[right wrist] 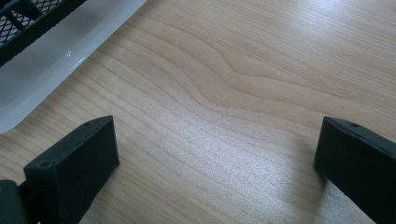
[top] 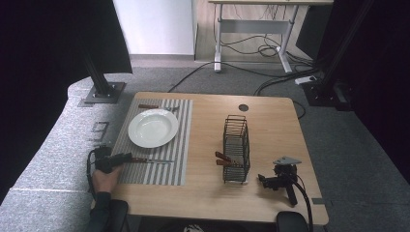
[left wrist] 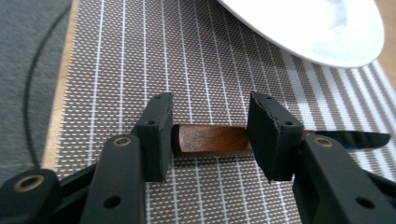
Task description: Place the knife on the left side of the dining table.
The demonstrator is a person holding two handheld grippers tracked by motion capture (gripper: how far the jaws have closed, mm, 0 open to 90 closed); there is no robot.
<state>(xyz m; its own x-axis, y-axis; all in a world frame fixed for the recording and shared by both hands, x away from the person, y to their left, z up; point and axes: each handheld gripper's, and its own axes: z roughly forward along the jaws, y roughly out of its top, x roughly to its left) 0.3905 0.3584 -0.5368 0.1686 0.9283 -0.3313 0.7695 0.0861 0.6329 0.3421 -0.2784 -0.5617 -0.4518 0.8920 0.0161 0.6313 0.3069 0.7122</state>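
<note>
Left gripper (left wrist: 208,135) low over the striped placemat (left wrist: 140,70) at the near left edge of the surface (top: 270,193), fingers (left wrist: 156,135) released and standing either side of the knife's wooden handle (left wrist: 210,140), a gap visible at the left pad. Knife (top: 150,160) lies flat on the placemat, just nearer than the white plate (top: 153,127). Right gripper (top: 278,181) rests on bare wood beside the black wire rack (top: 237,147), fingers spread wide with nothing between them.

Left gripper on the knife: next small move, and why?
Probably lift the left gripper straight up and away. Its jaws stand apart on either side of the knife's wooden handle, pads seemingly not pressing, and the knife lies flat on the striped placemat below the plate.
</note>
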